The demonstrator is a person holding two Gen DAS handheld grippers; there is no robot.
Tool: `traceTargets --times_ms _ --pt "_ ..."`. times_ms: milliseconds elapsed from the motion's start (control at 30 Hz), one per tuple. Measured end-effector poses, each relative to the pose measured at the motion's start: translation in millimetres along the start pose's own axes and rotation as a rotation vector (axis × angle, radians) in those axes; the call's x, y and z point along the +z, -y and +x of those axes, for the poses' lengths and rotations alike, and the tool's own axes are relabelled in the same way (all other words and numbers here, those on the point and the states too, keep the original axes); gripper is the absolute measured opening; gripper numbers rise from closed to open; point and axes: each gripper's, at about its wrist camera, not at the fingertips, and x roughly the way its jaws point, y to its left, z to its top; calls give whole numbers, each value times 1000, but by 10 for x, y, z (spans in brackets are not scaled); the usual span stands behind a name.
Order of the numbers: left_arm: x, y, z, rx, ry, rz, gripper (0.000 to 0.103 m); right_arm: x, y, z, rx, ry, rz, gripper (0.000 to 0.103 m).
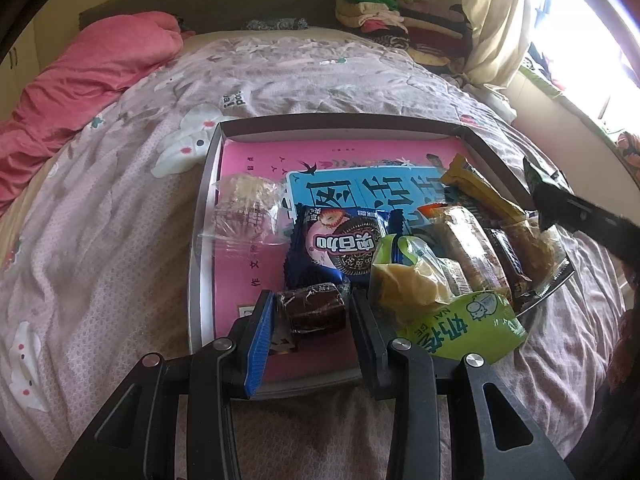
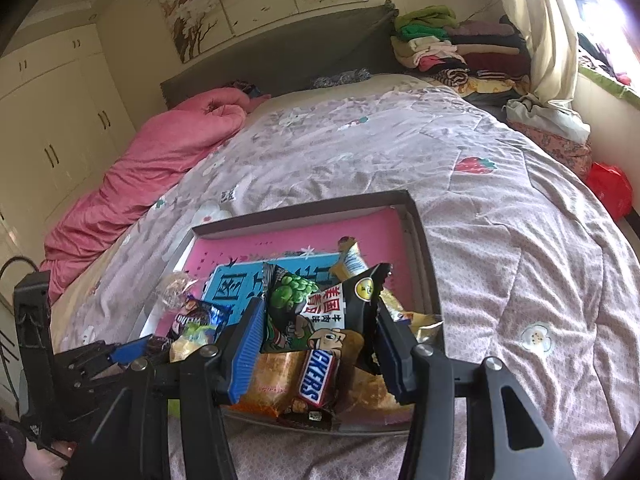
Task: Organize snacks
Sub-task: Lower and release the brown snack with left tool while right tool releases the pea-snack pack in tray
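Snacks piled in shallow tray (image 1: 208,184) on the bed (image 1: 100,220), mostly at its 3–5 o'clock side; left tongs (image 1: 312,312) clamped on brown wrapped cake (image 1: 316,308) at tray's 6 o'clock edge, Oreo pack (image 1: 340,240) just beyond at 12; right tongs (image 2: 320,320) clamped on green-pea snack bag (image 2: 316,312), held over Snickers bar (image 2: 318,376).
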Motion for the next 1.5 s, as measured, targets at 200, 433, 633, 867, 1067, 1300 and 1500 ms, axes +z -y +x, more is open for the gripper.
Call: traceTargets --times_ms 200,433,633,867,1067,1300,1500 --pt "-3 -1 13 1 -1 -1 39 -84 -61 75 7 -41 -35 52" --pt "5 -26 26 2 5 -1 39 -148 -159 139 17 -68 -73 52" --pt "20 -25 -10 3 12 0 39 -214 -267 190 31 -90 -112 52" --pt "23 -27 -24 2 16 -1 39 -245 -313 239 9 -101 -127 52" --pt "22 -24 -24 3 15 -2 39 -239 -198 267 -18 -110 -87 52" --pt "27 -39 -31 8 15 -8 39 -241 -190 258 -23 -103 -86 52" --pt "28 -42 -30 8 15 -8 39 -247 -225 266 -15 -104 -97 53"
